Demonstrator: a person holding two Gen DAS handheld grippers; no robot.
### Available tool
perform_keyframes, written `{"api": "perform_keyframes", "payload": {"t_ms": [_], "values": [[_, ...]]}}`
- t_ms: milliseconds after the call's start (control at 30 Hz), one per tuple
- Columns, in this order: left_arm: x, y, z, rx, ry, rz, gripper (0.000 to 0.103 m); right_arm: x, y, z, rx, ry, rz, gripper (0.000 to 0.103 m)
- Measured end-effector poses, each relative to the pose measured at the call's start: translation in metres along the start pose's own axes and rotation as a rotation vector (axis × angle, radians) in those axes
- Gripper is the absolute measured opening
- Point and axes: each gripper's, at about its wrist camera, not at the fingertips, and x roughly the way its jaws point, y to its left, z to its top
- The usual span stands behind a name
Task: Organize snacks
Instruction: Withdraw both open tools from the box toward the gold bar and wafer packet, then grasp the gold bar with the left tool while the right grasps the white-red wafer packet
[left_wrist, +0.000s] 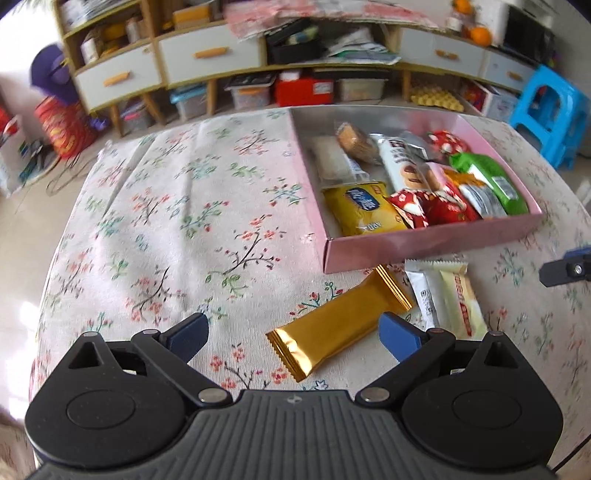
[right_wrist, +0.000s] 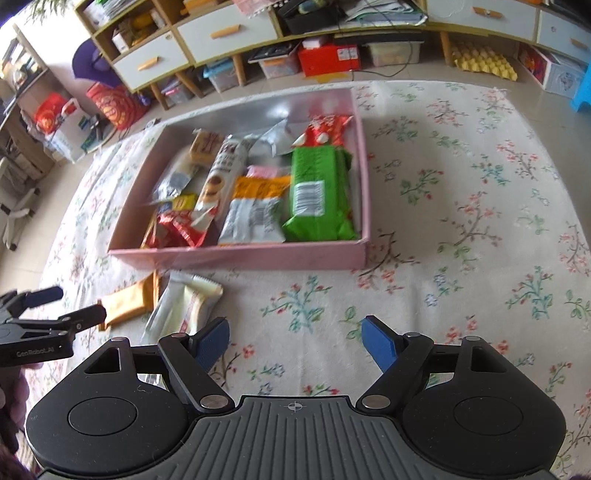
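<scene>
We saw the left gripper (left_wrist: 293, 338) w/ jaws wide apart, empty, gold snack bar (left_wrist: 338, 323) lying between its tips at lower-center frame, just below the pink box (left_wrist: 424, 245). Right gripper (right_wrist: 295, 341) also spread, empty.

A box (right_wrist: 258, 256) full of snack packets sits on the cloth-covered table (right_wrist: 461, 206). Two wrapped bars (left_wrist: 340, 325) (left_wrist: 461, 299) lie side by side just near of it. Shelves (right_wrist: 229, 33) stand far behind.

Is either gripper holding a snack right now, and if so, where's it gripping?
Nothing is held. The left gripper stands open over the gold bar; the right gripper is open, empty.
</scene>
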Motion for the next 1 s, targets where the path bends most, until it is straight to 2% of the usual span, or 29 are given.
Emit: {"api": "perform_keyframes", "payload": {"t_ms": [167, 267, 333, 400, 467, 600, 733, 900, 1000], "values": [[0.008, -0.008, -0.004, 0.134, -0.046, -0.039, 0.096, 0.006, 0.019, -0.003, -0.027, 0.017, 0.036, 0.081], [0.015, -0.015, -0.005, 0.191, -0.041, -0.056, 0.088, 0.011, 0.028, -0.004, -0.036, 0.025, 0.059, 0.081], [0.021, -0.019, -0.004, 0.215, -0.022, -0.051, 0.072, 0.015, 0.033, -0.004, -0.033, 0.032, 0.073, 0.081], [0.025, -0.02, -0.003, 0.228, -0.005, -0.069, 0.069, 0.02, 0.039, -0.003, -0.032, 0.04, 0.082, 0.081], [0.027, -0.022, -0.003, 0.236, 0.004, -0.08, 0.067, 0.025, 0.044, -0.001, -0.032, 0.044, 0.085, 0.081], [0.025, -0.021, -0.001, 0.224, 0.036, -0.103, 0.054, 0.034, 0.054, 0.003, -0.019, 0.047, 0.101, 0.081], [0.023, -0.021, 0.0, 0.198, 0.087, -0.081, 0.047, 0.042, 0.062, 0.006, 0.003, 0.043, 0.11, 0.081], [0.022, -0.015, 0.002, 0.123, 0.148, -0.05, 0.044, 0.056, 0.076, 0.008, -0.003, 0.044, 0.09, 0.081], [0.02, -0.012, -0.001, 0.128, 0.152, -0.033, 0.045, 0.062, 0.084, 0.008, -0.022, 0.04, 0.07, 0.081]]}}
